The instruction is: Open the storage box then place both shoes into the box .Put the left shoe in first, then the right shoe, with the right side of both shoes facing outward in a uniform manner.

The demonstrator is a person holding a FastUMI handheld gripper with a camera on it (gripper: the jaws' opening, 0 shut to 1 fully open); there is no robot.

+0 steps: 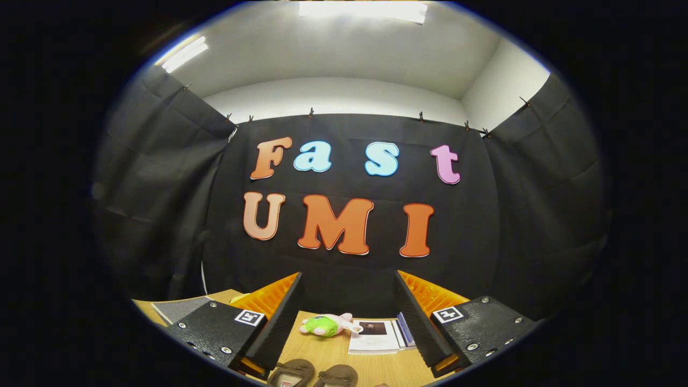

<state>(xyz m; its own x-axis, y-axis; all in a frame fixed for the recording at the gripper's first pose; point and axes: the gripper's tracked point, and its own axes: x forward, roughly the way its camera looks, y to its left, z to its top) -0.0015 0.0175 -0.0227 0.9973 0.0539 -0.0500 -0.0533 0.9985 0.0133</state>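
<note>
The gripper (346, 322) is held level above a wooden table (376, 368), its two fingers (279, 317) spread wide apart with nothing between them but open air. It looks straight ahead at the black cloth wall, so the table takes up just a thin strip low in the view.

Closest to the fingers, low between them and nearer the left finger, lie the two shoes (314, 373). They are brown, side by side and almost touching, and only their upper ends can be seen; which is the left shoe and which the right cannot be told. They rest on the table, well below the fingers and untouched.

Farther out, between the fingers, a small plush toy (329, 325) in green and pink lies on its side on the table. Just beside it, toward the right finger, sits a flat white booklet (375, 337) with a dark picture on it, and a second thin book with a blue edge (404, 329) rests against the booklet's far side.

Beyond the left finger a grey flat sheet (177, 307) lies on the table corner.

Overhead, white ceiling lamps (363, 11) glow above the cloth.
</note>
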